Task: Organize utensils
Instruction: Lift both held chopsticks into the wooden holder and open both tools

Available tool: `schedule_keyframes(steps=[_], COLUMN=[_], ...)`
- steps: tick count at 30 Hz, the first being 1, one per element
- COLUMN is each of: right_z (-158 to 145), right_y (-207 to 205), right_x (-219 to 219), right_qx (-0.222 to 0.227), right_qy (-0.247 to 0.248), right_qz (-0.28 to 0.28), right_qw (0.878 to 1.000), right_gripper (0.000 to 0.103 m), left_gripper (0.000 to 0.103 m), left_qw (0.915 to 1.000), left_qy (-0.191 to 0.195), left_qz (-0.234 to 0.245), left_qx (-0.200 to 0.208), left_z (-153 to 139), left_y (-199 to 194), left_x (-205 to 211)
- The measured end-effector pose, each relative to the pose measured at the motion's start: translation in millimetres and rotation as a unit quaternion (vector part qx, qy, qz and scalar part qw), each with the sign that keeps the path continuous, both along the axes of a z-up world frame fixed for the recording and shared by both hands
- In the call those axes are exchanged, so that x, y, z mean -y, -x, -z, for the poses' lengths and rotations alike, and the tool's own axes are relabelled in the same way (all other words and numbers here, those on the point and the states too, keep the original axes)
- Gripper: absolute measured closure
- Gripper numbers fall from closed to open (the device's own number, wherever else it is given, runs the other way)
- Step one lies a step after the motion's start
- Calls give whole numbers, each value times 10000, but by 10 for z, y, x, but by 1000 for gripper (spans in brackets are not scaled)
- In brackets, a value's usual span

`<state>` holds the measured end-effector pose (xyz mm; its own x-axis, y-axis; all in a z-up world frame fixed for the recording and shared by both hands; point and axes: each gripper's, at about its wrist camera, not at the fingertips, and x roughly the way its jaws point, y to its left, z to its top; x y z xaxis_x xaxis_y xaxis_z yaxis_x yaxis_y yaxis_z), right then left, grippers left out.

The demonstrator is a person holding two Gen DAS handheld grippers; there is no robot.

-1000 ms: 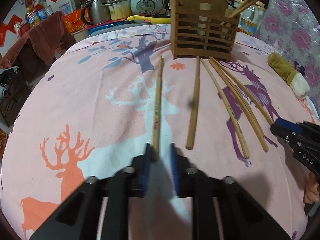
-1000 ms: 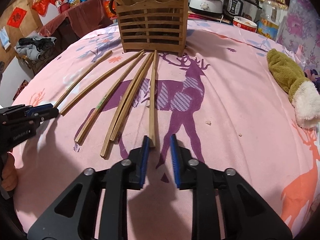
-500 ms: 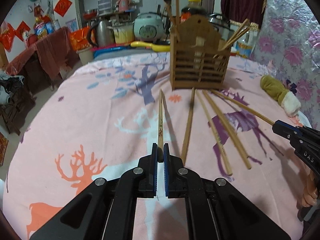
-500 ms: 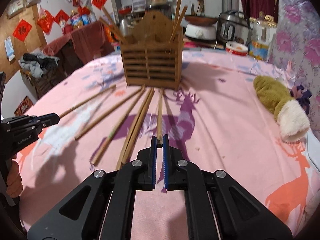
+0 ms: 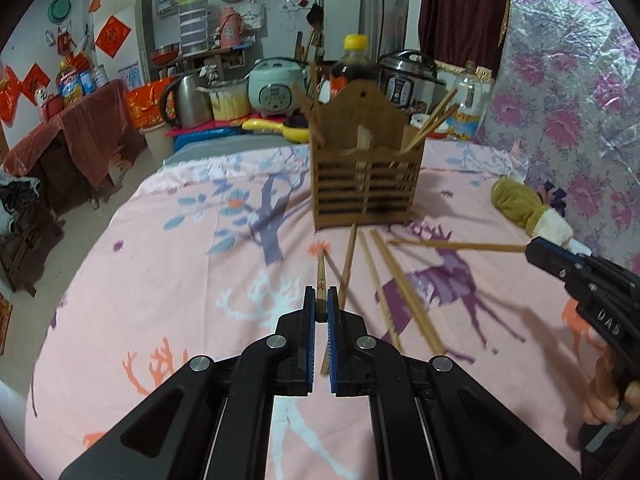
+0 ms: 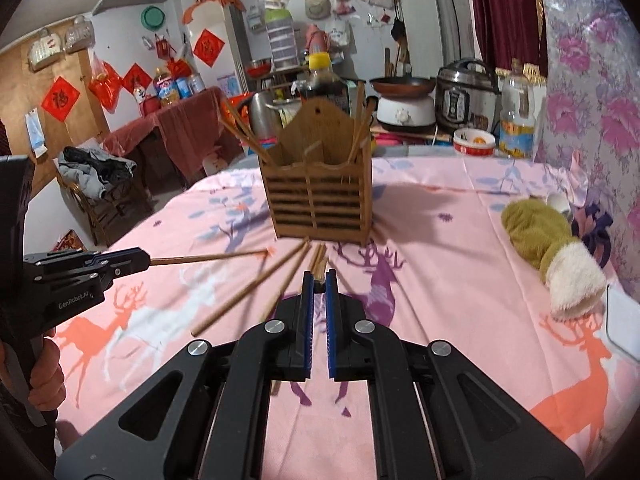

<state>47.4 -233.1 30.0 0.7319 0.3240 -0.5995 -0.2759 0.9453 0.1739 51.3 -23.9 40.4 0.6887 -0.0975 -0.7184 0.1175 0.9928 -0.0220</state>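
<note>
A slatted wooden utensil holder (image 5: 366, 182) stands at the far middle of the table, also in the right wrist view (image 6: 320, 204), with a few chopsticks in it. My left gripper (image 5: 320, 304) is shut on a chopstick (image 5: 321, 276) and holds it lifted, pointing toward the holder; it shows from the side in the right wrist view (image 6: 208, 258). My right gripper (image 6: 319, 282) is shut on another chopstick (image 5: 456, 245), lifted too. Three chopsticks (image 5: 404, 292) lie on the cloth before the holder.
A pink deer-print cloth (image 5: 180, 280) covers the table. A green and white plush toy (image 6: 556, 240) lies at the right. Cookers, a kettle and bottles (image 5: 276, 88) stand behind the holder. A hand (image 5: 608, 392) holds the right gripper.
Both grippers shut on a chopstick each and lifted them off the cloth, rising and levelling out. The other chopsticks stayed on the table.
</note>
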Motion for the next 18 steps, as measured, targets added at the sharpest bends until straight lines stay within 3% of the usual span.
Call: schedule_keyframes(steps=[12, 18], right_z=[-493, -798], right_y=[-338, -537], right_x=[-87, -98], right_qx=[302, 526], right_qy=[-26, -142], right_qz=[-26, -6], right_qw=[9995, 9985], right_gripper=[97, 97], left_gripper=[97, 97], left_qw=[9992, 9977], left_qy=[-58, 0], left_qz=[269, 304], left_qx=[301, 605], left_z=[-556, -1010], left_y=[-430, -694], left_x=[291, 390])
